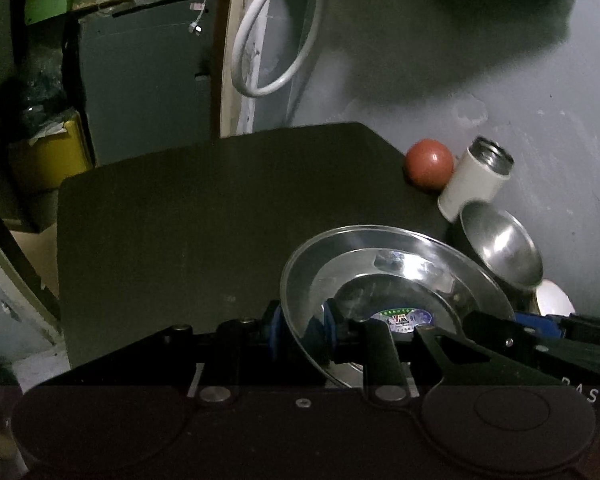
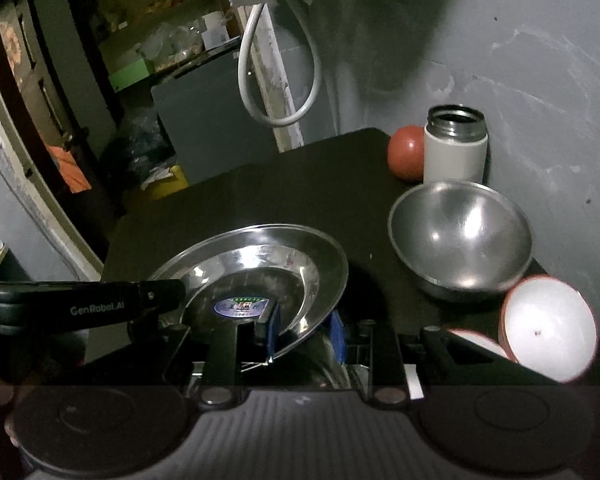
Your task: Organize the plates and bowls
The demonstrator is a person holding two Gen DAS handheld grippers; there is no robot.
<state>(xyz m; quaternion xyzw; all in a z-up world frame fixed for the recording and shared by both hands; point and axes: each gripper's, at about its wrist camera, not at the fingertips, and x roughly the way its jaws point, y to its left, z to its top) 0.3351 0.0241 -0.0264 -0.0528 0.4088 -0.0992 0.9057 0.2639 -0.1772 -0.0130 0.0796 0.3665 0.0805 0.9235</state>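
A shiny steel plate (image 1: 400, 280) with a round sticker in its middle is held tilted over the black table (image 1: 180, 220). My left gripper (image 1: 302, 326) is shut on the plate's left rim, blue pads on either side of the edge. In the right wrist view my right gripper (image 2: 304, 334) is shut on the near right rim of the same steel plate (image 2: 260, 264). A steel bowl (image 2: 460, 236) stands upright to the right of the plate. A white bowl with a red rim (image 2: 548, 328) lies tipped on its side at the front right.
A white flask with an open steel mouth (image 2: 456, 148) and a red ball (image 2: 406, 152) stand at the table's back right corner against the grey wall. A white hose loop (image 2: 276, 80) hangs behind the table. Past the left edge are a yellow bin (image 1: 52, 156) and clutter.
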